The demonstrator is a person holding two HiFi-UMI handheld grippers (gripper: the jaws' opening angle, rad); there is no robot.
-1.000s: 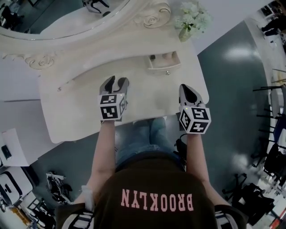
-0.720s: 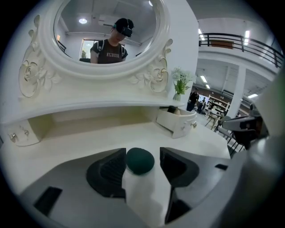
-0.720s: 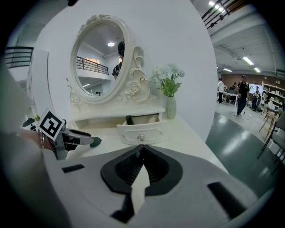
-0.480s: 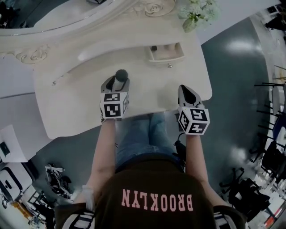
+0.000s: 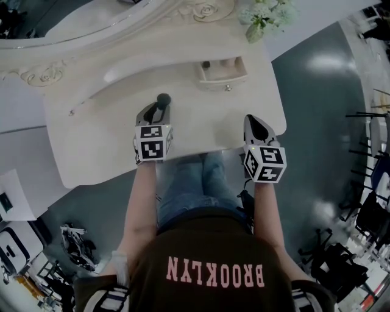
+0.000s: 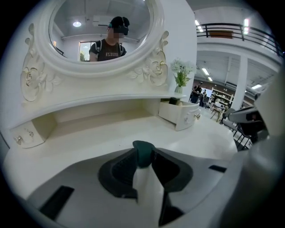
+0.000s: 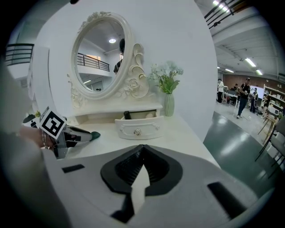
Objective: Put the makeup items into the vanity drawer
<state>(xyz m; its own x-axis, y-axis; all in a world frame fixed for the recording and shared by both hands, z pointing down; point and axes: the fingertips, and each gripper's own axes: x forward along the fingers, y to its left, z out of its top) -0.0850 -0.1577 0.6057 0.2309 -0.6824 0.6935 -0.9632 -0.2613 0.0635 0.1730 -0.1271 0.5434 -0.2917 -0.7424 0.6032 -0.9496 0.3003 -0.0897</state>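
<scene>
A dark green makeup item with a rounded tip sticks out from between the fingers of my left gripper, over the middle of the white vanity top. Seen from the left gripper view, the item sits between the jaws, which are closing and touch it on both sides. The small vanity drawer stands open at the far right, with a dark item in it. My right gripper is shut and empty near the table's front right edge. The right gripper view shows the drawer ahead.
An oval mirror in a carved frame backs the vanity. A vase of white flowers stands at the far right corner beside the drawer. A second small drawer with a knob is closed at the left. Grey floor lies past the table's right edge.
The left gripper has moved a little forward and its jaws have narrowed round the dark green item, whose tip now shows beyond them. The right gripper has stayed in place.
</scene>
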